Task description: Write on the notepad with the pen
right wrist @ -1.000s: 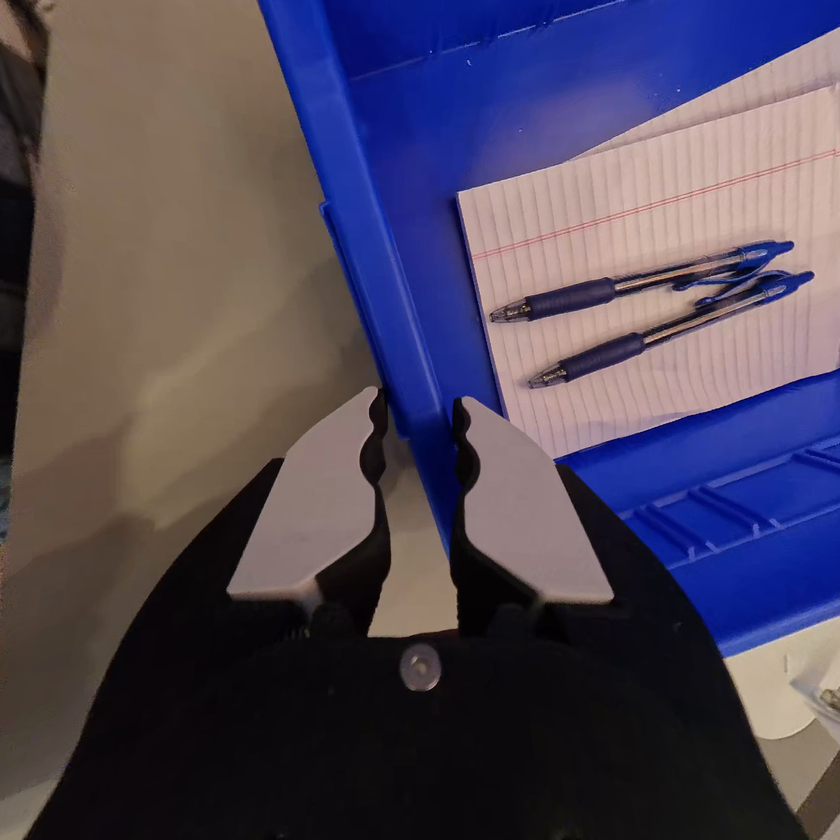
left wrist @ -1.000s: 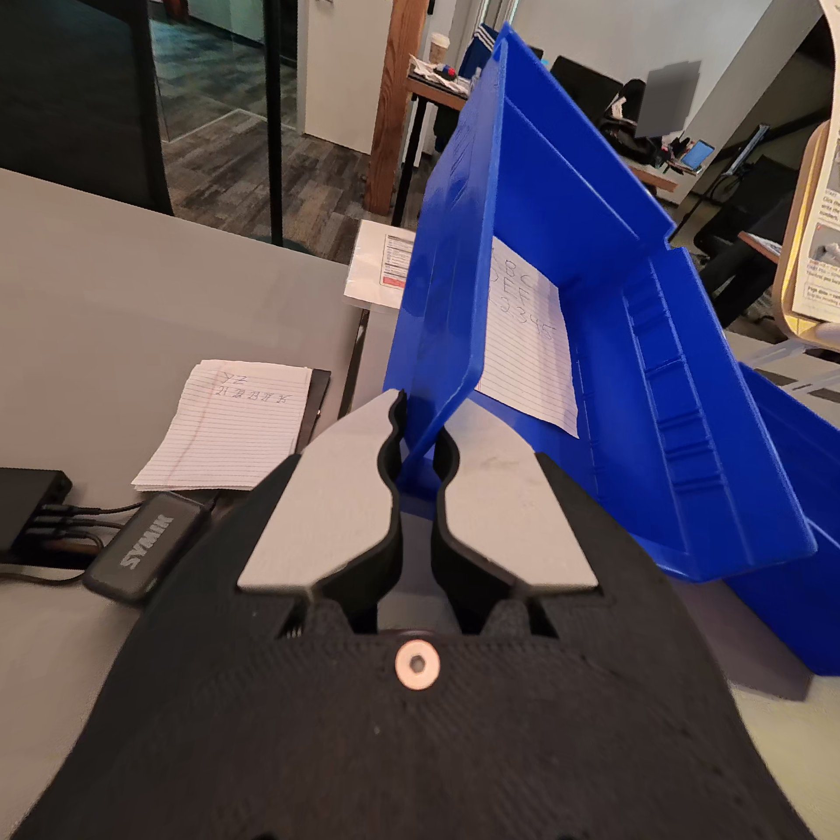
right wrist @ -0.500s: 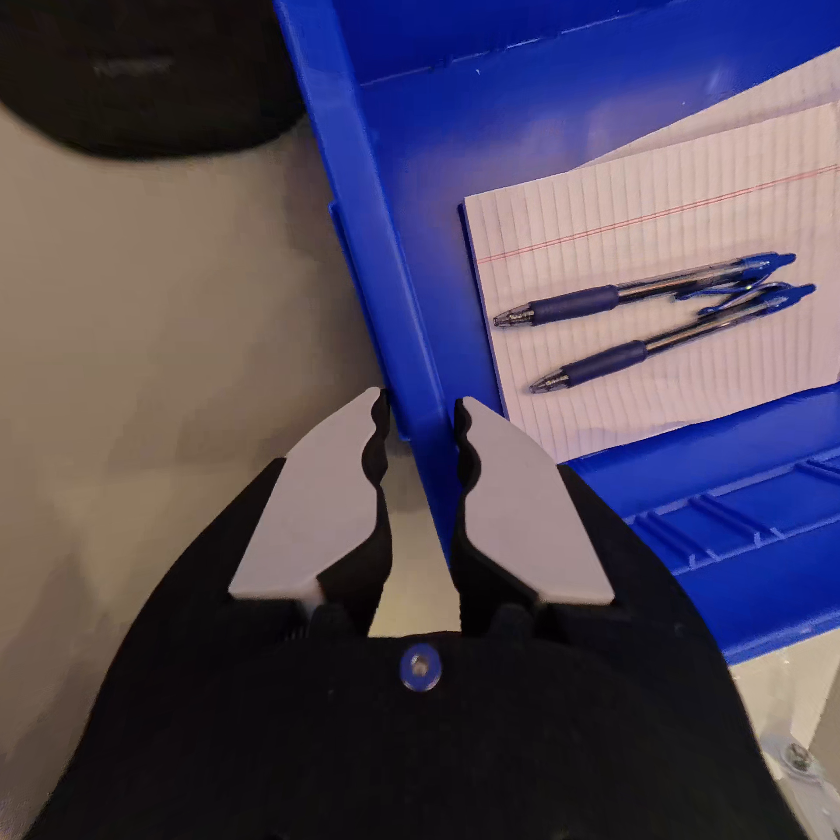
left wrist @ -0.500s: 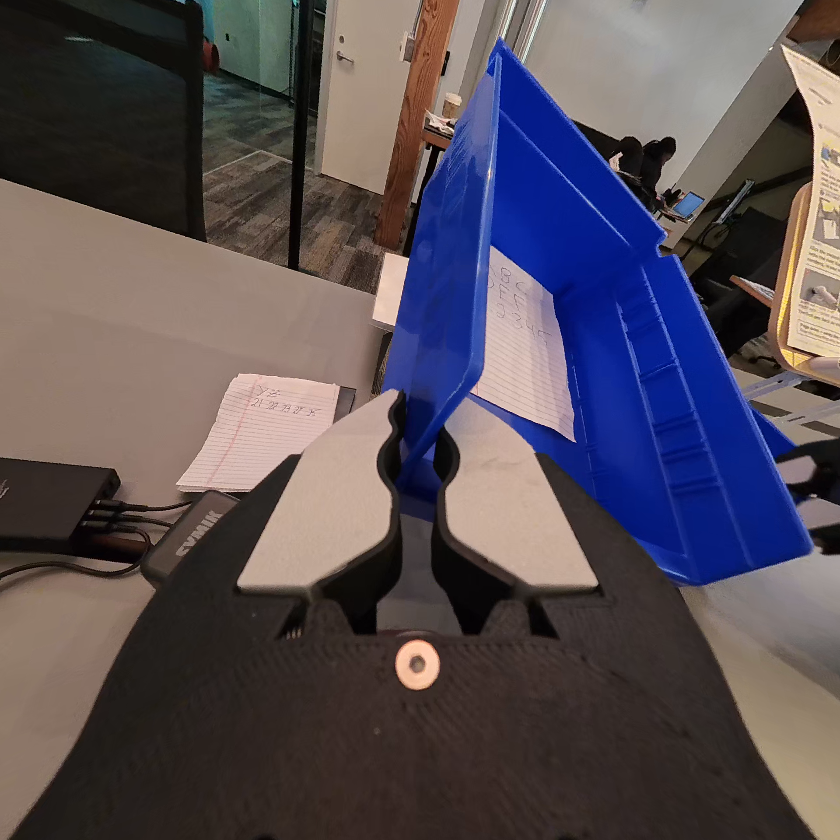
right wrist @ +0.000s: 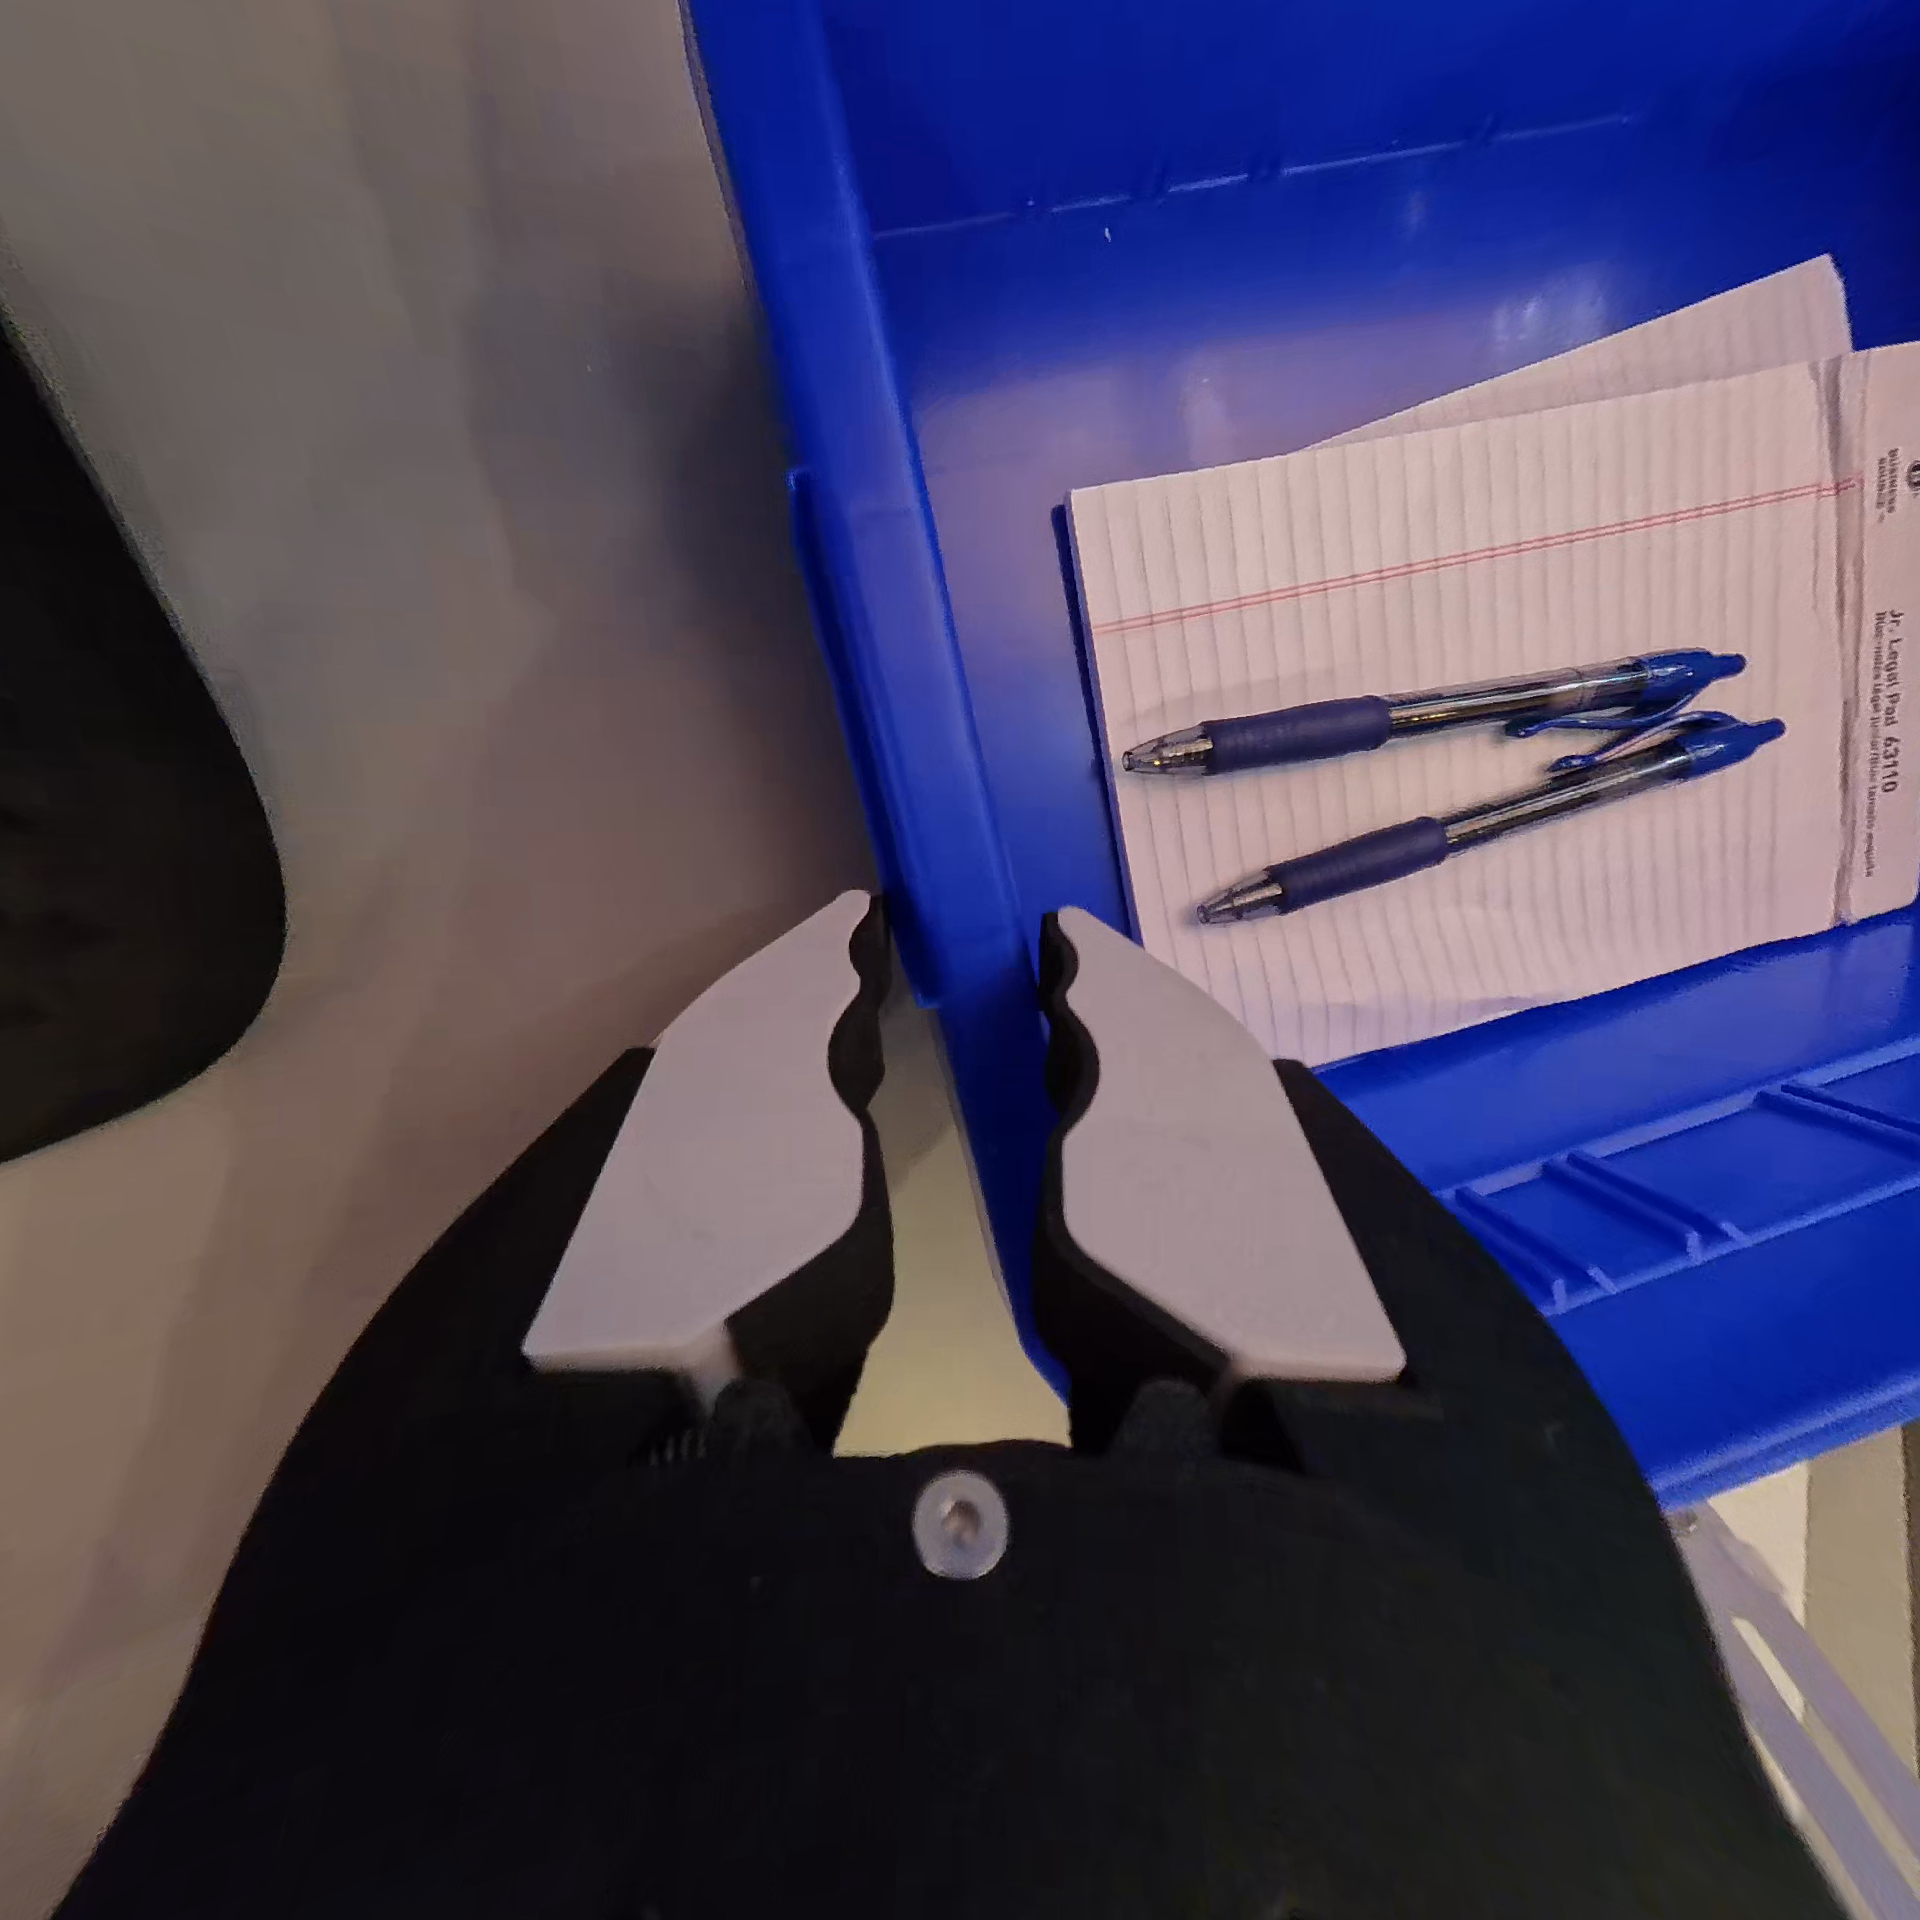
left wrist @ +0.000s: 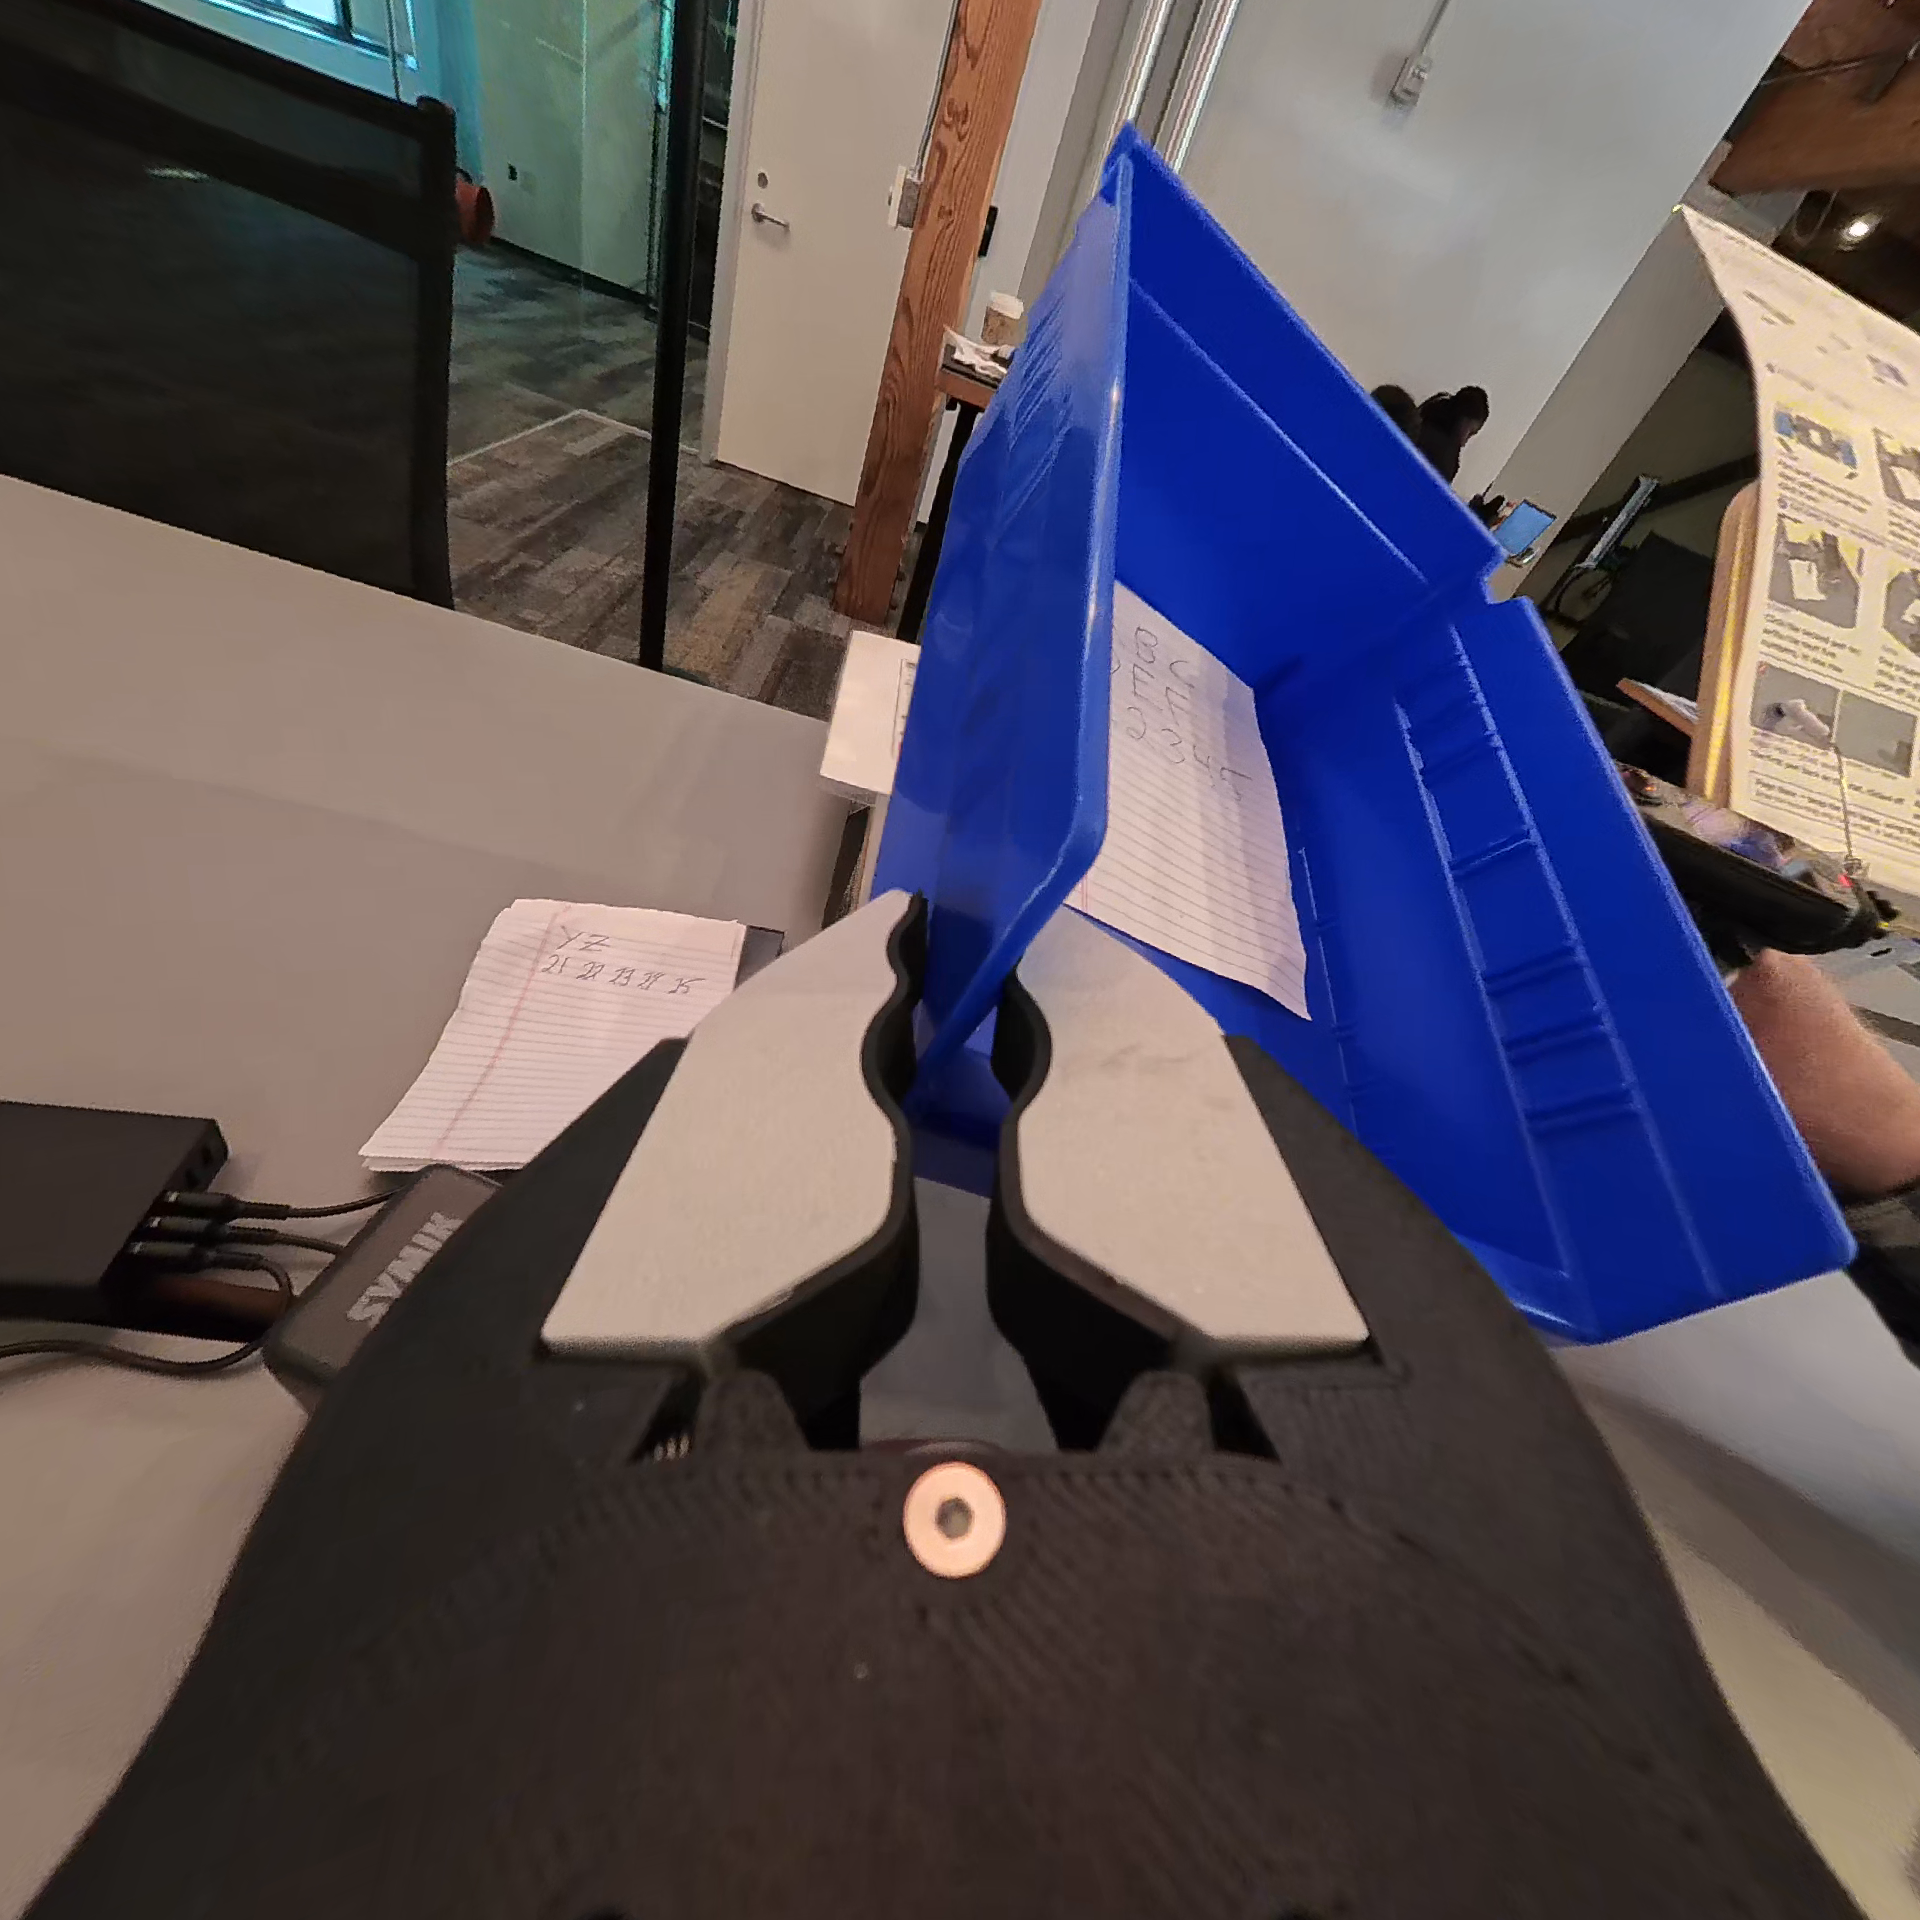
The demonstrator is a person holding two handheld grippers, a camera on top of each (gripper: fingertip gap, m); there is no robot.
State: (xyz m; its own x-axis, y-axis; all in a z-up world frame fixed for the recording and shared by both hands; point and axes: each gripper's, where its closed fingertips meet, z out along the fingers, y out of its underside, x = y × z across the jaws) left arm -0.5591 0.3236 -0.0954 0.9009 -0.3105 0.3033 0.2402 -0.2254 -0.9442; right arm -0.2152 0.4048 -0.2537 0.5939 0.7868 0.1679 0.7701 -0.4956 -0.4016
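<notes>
Indoors, grey table (left wrist: 312,748), wood-floored office; both claws clamping blue bin (right wrist: 1143,260) walls: left claw (left wrist: 956,997), right claw (right wrist: 961,961); notepad (right wrist: 1455,644), pens (right wrist: 1351,722) inside, far right.

The left gripper (left wrist: 956,997) points toward 12 o'clock. Its two fingers squeeze the thin wall of the blue bin (left wrist: 1049,644), one on each side. The right gripper (right wrist: 961,956) also points toward 12 o'clock. Its fingers sit wider apart and pinch a thicker bin wall (right wrist: 935,831). A bare forearm (left wrist: 1829,1070) shows at 3 o'clock.

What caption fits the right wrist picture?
Right claw grips the blue bin's wall; two pens rest on the notepad.
</notes>
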